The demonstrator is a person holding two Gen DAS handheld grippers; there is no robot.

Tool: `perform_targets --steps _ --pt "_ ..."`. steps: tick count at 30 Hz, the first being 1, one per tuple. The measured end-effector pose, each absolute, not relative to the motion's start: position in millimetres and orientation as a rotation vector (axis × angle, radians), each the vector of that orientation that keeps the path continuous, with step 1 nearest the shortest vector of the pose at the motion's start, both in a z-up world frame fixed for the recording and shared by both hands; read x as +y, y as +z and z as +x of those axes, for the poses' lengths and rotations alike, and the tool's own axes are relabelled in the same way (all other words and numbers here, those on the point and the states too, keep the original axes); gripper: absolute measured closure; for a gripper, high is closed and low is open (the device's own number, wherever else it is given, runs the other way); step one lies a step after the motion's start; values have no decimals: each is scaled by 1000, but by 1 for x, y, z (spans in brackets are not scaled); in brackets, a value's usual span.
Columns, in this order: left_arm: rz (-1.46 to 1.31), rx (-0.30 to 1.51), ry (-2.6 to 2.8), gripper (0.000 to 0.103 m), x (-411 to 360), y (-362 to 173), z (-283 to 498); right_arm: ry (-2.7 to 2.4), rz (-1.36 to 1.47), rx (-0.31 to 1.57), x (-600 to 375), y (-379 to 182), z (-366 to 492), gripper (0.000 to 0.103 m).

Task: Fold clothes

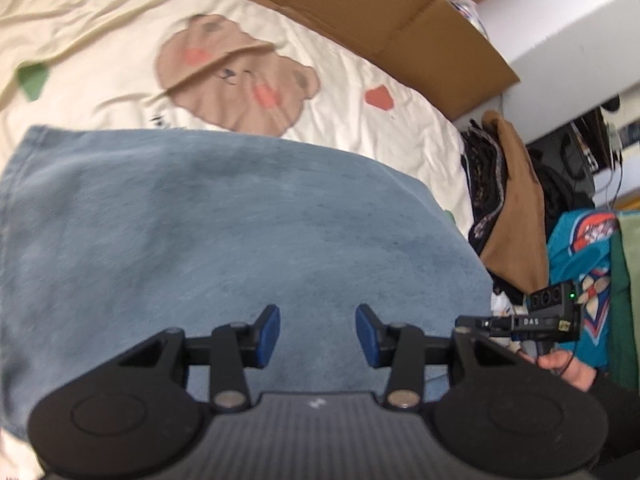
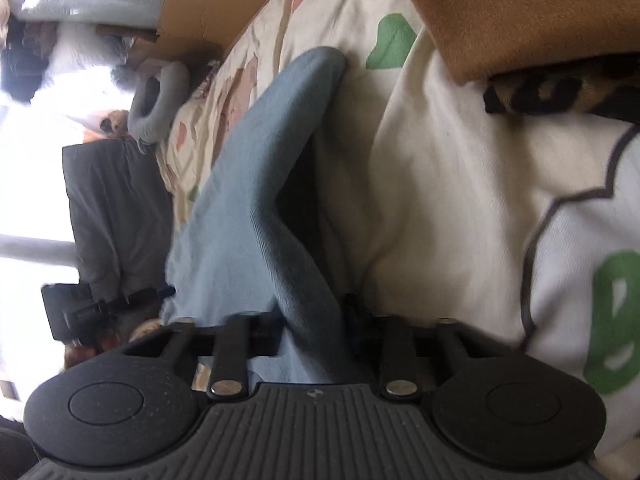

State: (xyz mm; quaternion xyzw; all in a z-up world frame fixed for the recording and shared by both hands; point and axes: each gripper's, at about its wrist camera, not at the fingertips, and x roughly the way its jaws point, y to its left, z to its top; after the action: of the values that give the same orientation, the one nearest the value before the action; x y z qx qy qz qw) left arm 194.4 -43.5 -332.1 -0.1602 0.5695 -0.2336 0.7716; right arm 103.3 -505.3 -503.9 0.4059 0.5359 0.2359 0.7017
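A: In the left wrist view, what lies around the blue garment [image 1: 224,232]?

B: It is spread flat on the bed cover [image 1: 360,80], a cream one with a bear print [image 1: 236,76]. Beyond the garment, past the bear, there is a cardboard box [image 1: 400,12]. To the right of the garment is a pile of dark and brown clothes [image 1: 508,208], and further right a teal printed cloth [image 1: 576,256].

A: And the left gripper [image 1: 318,334]?

B: It hangs over the near part of the garment. Its blue fingers [image 1: 268,334] stand apart with nothing between them. At the right edge a hand [image 1: 568,364] holds the other gripper.

A: Now the right wrist view?

B: Here the garment [image 2: 256,200] runs as a long band away from the camera, its long axis toward the far end of the bed. The right gripper [image 2: 310,328] is closed on a raised fold of it; the cloth hides the fingertips. Right of the garment lie a white cloth with green print [image 2: 580,280] and a brown cloth [image 2: 520,12]; left of it, dark grey fabric [image 2: 112,208].
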Motion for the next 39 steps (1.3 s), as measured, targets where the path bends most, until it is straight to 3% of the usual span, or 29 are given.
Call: perform_targets --steps 10,20,23,26,34,39 --pt "-273 1249 -573 59 -68 -344 198 557 990 1191 -511 -469 89 96" --pt "-153 1269 -594 59 -88 -374 191 431 1094 1266 -523 -513 75 96" --pt "-123 1260 -586 60 -93 -377 187 443 1070 1264 -520 -511 78 91" --pt "-96 1254 -573 64 -97 -377 184 438 1059 1253 -518 -508 84 86" --pt "-123 1284 -529 96 -87 -378 163 410 1068 1215 -508 -511 105 83" --pt "-159 1319 -514 101 -79 -383 152 413 1070 1195 -504 -509 110 83"
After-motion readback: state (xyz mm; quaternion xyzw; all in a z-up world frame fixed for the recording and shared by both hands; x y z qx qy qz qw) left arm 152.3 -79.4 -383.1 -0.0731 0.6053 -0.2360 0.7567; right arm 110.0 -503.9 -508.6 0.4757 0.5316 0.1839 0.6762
